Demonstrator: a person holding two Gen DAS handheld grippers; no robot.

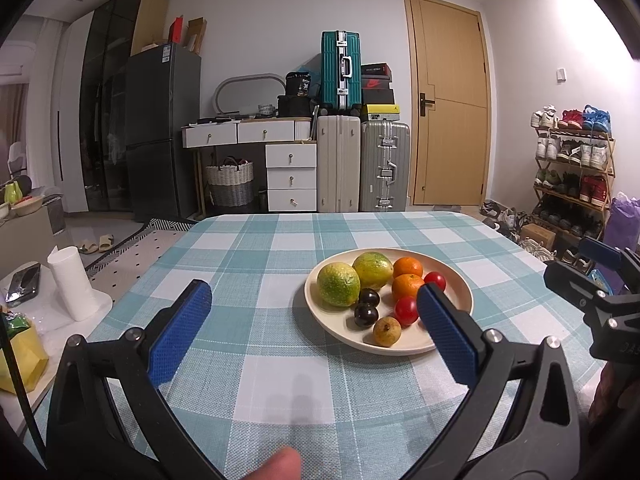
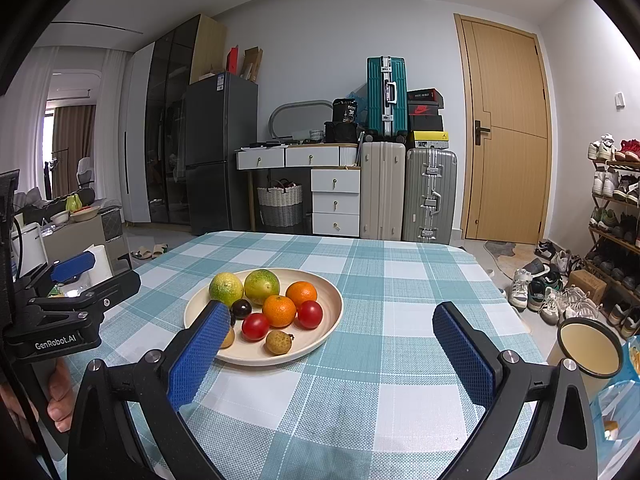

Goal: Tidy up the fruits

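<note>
My left gripper (image 1: 316,320) is spread wide with nothing between its blue pads (image 1: 180,332), hovering over the checked cloth (image 1: 248,248); my right gripper (image 2: 332,340) is just as wide and bare. The plate (image 1: 460,280) sits on the cloth ahead of both, toward the right finger in the left view and toward the left finger in the right view. On it I count two green citrus (image 1: 338,284), two oranges (image 1: 407,267), two tomatoes (image 1: 406,310), two dark plums (image 1: 366,315) and a small brown fruit (image 1: 387,331). In the left view my right finger covers part of one tomato and the plate's near rim. In the right view the left pad hides most of one plum and part of another small brown fruit (image 2: 228,338) that the left view does not show. Only the right view shows a round tin (image 2: 590,346) of pale liquid beside the table at the right, and the other gripper's body labelled GenRobot.AI with fingers wrapped round its handle. Only the left view shows a paper roll (image 1: 74,284) and a yellow bag (image 1: 22,356) on the low surface at the left. Beyond the table stand suitcases (image 1: 384,166), a drawer unit (image 1: 291,178), a fridge (image 1: 160,132), a door (image 1: 452,100) and a shoe rack (image 1: 572,168).
</note>
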